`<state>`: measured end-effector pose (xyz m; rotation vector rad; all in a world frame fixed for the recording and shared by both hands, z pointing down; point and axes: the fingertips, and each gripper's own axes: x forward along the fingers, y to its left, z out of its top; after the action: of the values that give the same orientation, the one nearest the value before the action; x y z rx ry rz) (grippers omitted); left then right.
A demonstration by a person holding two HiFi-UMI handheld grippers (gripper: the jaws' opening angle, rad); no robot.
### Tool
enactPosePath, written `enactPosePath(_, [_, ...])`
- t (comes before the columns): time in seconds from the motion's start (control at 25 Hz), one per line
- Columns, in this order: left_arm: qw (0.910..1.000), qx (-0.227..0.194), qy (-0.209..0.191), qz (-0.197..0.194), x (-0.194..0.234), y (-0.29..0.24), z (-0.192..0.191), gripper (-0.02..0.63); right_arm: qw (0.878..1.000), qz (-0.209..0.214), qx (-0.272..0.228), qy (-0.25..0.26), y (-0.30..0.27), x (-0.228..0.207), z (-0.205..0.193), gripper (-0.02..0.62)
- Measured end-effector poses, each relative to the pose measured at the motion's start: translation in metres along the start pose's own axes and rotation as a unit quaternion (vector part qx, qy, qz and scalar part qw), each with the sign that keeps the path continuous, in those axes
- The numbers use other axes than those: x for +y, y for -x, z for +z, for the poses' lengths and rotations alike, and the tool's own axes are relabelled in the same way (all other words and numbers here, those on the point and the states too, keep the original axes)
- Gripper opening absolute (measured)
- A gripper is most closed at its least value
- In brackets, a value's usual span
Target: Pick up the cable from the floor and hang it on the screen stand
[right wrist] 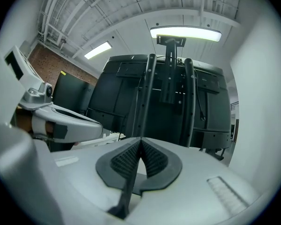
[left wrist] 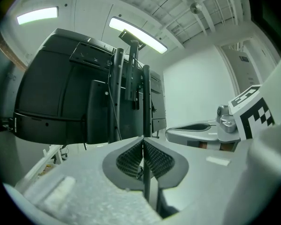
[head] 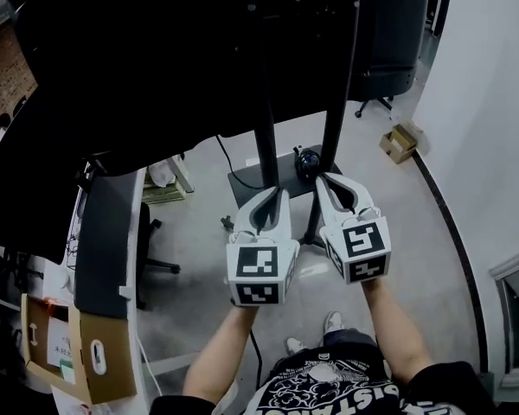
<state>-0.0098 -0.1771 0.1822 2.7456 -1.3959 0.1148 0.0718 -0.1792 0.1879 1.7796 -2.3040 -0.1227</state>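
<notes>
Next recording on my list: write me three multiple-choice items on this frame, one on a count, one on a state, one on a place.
1. How many upright poles does the screen stand show?
A. one B. two C. four
2. How do the jaws of the left hand-held gripper and the right hand-held gripper stand?
A. both together, empty B. both wide apart C. left one clamped on the cable
3. Where is the coiled cable?
A. hung up on the stand B. low down on the stand's base, by the poles C. inside a cardboard box

Answers: B, two black poles rise side by side; A, each gripper view shows the pads meeting with nothing between; B, the coil lies on the dark base plate.
</notes>
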Motion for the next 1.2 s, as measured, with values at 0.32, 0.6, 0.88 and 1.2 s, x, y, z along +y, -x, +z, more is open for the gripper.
enactPosePath(0.32, [0.9995, 0.03, 0.01, 0.007, -0.017, 0.008, -0.036, 0.002, 0.999, 0.019, 0.023, -0.038, 0.019, 0.016, -0.031, 0.005])
enactPosePath(0.6, [0.9989, 0.046, 0.003, 0.012, -0.024, 0.012, -0.05, 0.002, 0.998, 0.029, 0.034, -0.051, 0.024, 0.024, -0.041, 0.005])
enactPosePath(0.88, [0.9984, 0.054, 0.002, 0.014, -0.028, 0.02, -0.056, 0.002, 0.997, 0.042, 0.031, -0.06, 0.029, 0.034, -0.048, 0.005])
enactPosePath(1.2, [0.9983, 0.057, 0.002, 0.014, -0.036, 0.026, -0.058, 0.002, 0.997, 0.047, 0.031, -0.058, 0.036, 0.038, -0.046, 0.005])
